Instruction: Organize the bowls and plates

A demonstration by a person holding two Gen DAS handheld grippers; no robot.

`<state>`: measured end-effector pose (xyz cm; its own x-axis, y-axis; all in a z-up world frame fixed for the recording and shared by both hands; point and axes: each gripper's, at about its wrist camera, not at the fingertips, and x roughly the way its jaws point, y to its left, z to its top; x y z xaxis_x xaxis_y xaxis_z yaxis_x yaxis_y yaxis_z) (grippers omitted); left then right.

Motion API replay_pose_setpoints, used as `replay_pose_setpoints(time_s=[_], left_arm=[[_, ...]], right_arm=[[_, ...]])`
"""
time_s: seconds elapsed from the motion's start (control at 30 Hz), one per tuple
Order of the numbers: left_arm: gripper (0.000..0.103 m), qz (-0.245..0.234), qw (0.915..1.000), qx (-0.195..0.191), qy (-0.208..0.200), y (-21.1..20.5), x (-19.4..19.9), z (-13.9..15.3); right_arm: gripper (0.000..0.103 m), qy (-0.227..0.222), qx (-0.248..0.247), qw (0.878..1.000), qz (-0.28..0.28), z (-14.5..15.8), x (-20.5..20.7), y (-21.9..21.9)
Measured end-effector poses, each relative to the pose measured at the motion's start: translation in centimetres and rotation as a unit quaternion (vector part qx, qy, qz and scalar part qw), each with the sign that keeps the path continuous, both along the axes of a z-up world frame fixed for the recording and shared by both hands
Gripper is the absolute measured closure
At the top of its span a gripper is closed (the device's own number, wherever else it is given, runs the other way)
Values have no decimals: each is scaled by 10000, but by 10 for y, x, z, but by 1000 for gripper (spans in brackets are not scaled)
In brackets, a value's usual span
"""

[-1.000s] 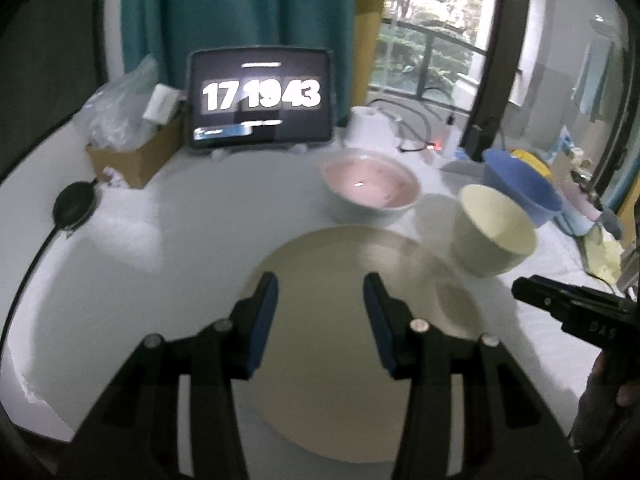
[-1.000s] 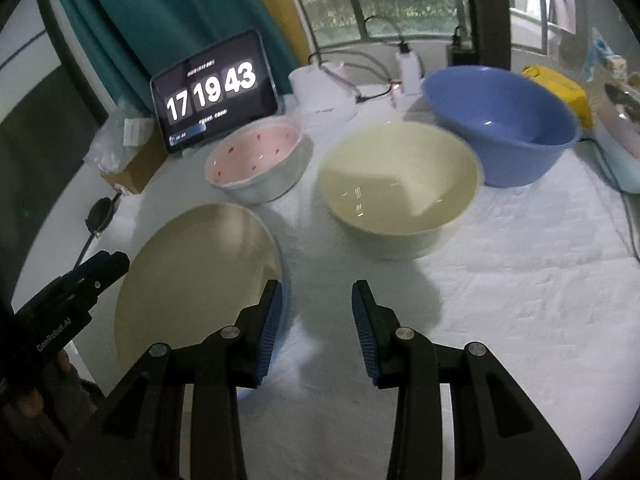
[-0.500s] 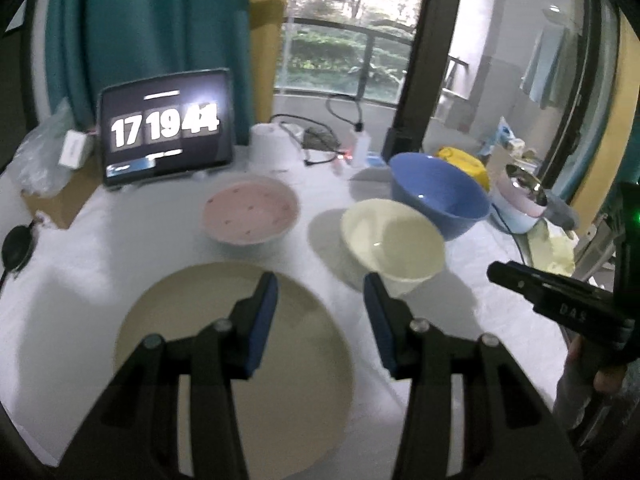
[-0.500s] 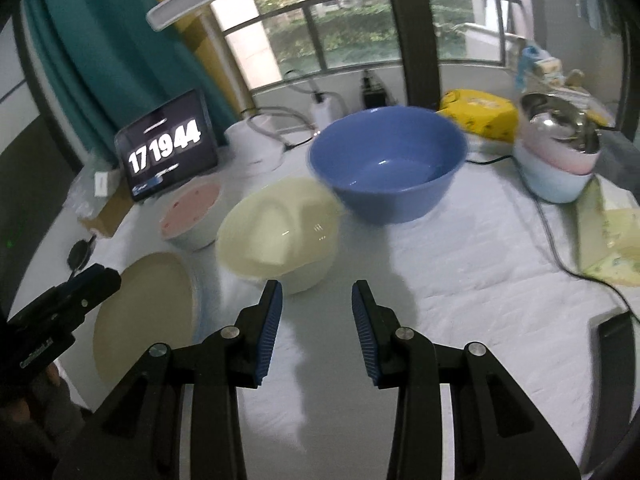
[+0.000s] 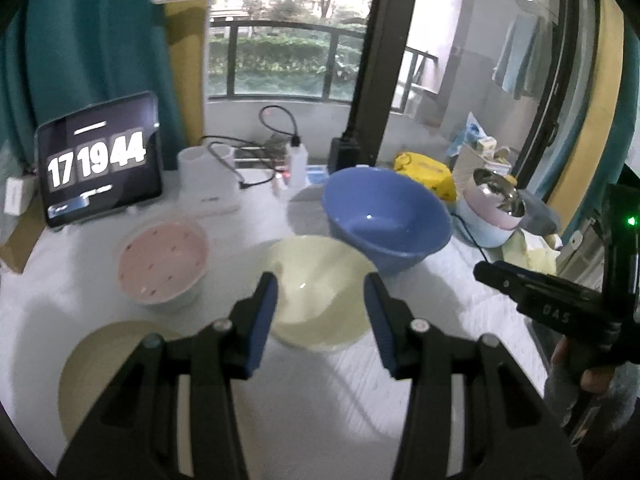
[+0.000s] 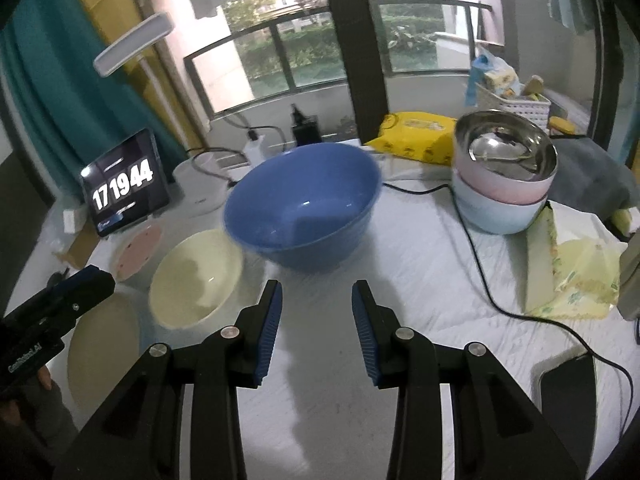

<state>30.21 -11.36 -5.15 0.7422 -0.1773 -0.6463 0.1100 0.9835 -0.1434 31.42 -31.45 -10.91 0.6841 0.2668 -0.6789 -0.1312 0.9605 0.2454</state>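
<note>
A beige plate [image 5: 108, 356] lies at the near left of the white table; it also shows in the right wrist view [image 6: 104, 352]. Behind it stand a pink speckled bowl [image 5: 162, 266] [image 6: 136, 250], a cream bowl [image 5: 320, 292] [image 6: 196, 280] and a big blue bowl [image 5: 384, 220] [image 6: 304, 204]. My left gripper [image 5: 320, 316] is open and empty, above the near side of the cream bowl. My right gripper [image 6: 316, 332] is open and empty, above the bare cloth in front of the blue bowl.
A tablet clock [image 5: 100, 160] stands at the back left, with a white cup [image 5: 206, 182], cables and a charger behind the bowls. Stacked bowls with a steel one on top [image 6: 504, 172], a yellow pack [image 6: 416, 136], a yellowish cloth [image 6: 580, 276] and a phone [image 6: 568, 396] are at the right.
Both grippers have risen and swung right: the plate has slid to the lower left of both views, and the blue bowl and the right side of the table have come into view. Both stay open.
</note>
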Motion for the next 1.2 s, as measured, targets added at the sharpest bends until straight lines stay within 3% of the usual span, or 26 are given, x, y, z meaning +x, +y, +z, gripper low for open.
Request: replay_pose_setpoints(time_s=[0.4, 0.87, 1.0, 1.03, 1.1, 1.2], left_arm=[[57, -180, 9997, 127, -118, -33, 66, -16], [57, -215, 9984, 227, 473, -48, 108, -51], [58, -298, 9984, 318, 364, -54, 107, -54], [63, -335, 9982, 334, 366, -57, 107, -54], [72, -408, 9978, 376, 373, -61, 109, -55], [77, -413, 9973, 502, 354, -66, 108, -57]], right_arm=[[65, 50, 255, 9991, -335, -15, 56, -18], [65, 350, 306, 9982, -373, -49, 84, -18], [82, 391, 373, 9977, -404, -55, 84, -23], [85, 389, 375, 9978, -388, -56, 84, -23], [88, 352, 379, 9980, -374, -57, 81, -23], [89, 313, 401, 9978, -424, -55, 79, -26]])
